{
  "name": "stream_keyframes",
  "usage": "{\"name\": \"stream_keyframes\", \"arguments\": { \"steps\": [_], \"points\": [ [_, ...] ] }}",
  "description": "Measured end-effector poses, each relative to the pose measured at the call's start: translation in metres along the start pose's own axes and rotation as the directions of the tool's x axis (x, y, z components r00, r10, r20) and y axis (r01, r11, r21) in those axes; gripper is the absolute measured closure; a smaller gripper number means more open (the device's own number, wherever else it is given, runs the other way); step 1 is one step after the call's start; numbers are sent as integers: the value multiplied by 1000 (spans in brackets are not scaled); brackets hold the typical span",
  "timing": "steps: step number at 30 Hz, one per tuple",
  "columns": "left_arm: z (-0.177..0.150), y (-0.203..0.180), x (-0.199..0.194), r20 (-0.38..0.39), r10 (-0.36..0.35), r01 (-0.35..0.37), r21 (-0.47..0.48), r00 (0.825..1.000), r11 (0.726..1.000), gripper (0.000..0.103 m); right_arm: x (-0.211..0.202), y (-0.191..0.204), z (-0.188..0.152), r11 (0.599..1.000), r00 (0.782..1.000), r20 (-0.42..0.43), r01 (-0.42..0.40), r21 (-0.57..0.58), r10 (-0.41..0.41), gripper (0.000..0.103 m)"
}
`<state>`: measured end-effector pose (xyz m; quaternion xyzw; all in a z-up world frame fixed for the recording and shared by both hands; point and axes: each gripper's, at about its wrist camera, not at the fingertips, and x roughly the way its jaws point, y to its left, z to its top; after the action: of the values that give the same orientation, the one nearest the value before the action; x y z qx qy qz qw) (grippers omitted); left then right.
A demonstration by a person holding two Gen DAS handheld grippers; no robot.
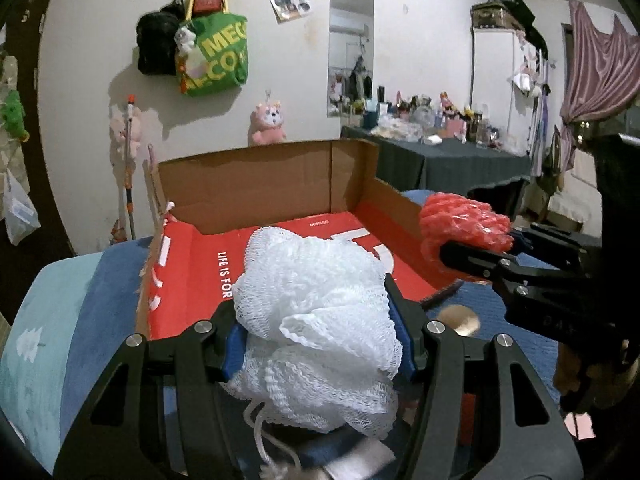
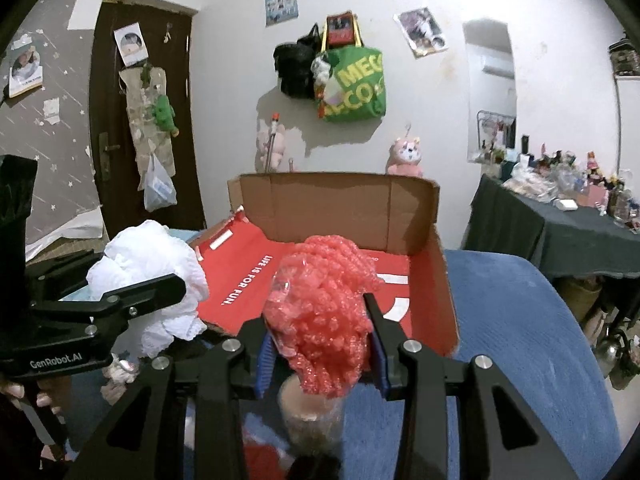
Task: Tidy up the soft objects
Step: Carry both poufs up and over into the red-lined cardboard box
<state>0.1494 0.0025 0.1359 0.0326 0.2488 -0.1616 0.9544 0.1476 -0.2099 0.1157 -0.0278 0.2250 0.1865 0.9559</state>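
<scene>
Left gripper point(image 1: 316, 344) clenched on white pouf point(image 1: 316, 320); right gripper point(image 2: 320, 344) clenched on red pouf point(image 2: 324, 312). Both held above blue bedding point(image 2: 520, 320), just short of open box point(image 2: 448, 280). Box straight ahead of both claws, long axis running away; near edge low, red floor bare, side and back walls raised.

Cardboard box point(image 1: 256, 192) on blue bed point(image 2: 520, 320)
</scene>
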Motion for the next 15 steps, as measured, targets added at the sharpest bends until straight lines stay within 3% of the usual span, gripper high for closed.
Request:
{"name": "stream_keyframes", "arguments": {
  "steps": [7,13,15],
  "points": [
    [17,19,58,-143,-10,9,-3,990,1000,47,67,-16,20,999,981,-189,-52,-2,51,61],
    [20,34,108,-286,-6,6,-2,958,1000,47,118,-22,20,997,932,-357,-75,-34,58,61],
    [20,38,122,-339,-30,30,-7,940,1000,47,130,-23,17,996,915,-398,-83,-34,63,61]
  ]
}}
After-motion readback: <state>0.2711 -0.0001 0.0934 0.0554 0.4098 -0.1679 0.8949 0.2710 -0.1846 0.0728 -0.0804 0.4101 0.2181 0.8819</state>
